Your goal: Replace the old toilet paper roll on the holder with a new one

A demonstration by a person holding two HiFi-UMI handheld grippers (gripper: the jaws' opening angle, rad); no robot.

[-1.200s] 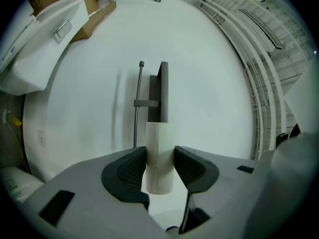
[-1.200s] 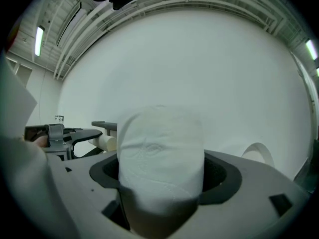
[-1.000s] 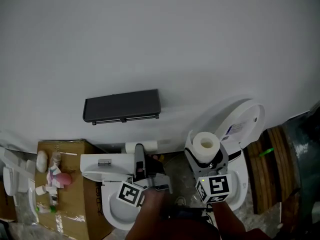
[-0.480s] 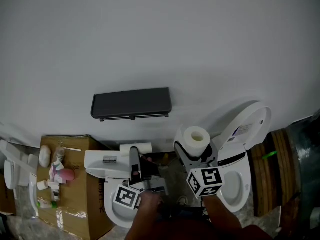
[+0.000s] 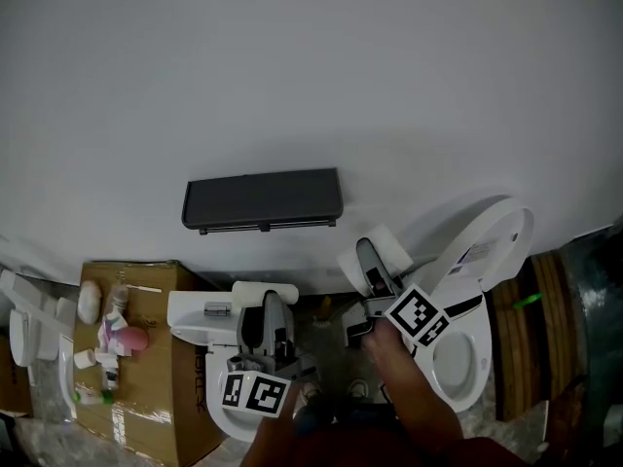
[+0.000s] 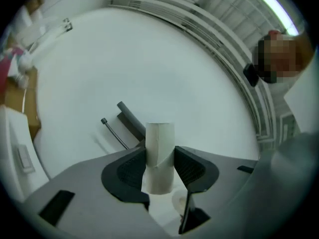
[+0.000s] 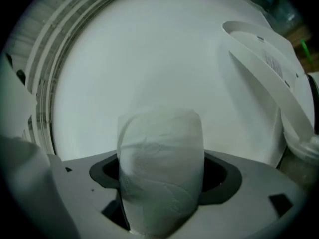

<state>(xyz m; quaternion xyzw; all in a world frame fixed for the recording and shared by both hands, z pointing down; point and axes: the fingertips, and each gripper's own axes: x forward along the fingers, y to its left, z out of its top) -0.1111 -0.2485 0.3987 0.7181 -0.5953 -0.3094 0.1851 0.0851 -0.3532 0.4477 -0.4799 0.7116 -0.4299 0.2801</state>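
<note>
White wall backs dark holder and toilet.

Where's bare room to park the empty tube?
Free: the top of the dark holder shelf on the wall; the cardboard box strip between the toiletries and the white tank lid. Crowded: the box's left side, and the floor gap between tank and open toilet.

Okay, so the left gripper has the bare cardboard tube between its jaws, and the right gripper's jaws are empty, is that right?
Not quite. The right gripper is not empty: the right gripper view shows its jaws closed on a full white toilet paper roll. The rest holds: the left gripper does have the bare cardboard tube between its jaws.
</note>
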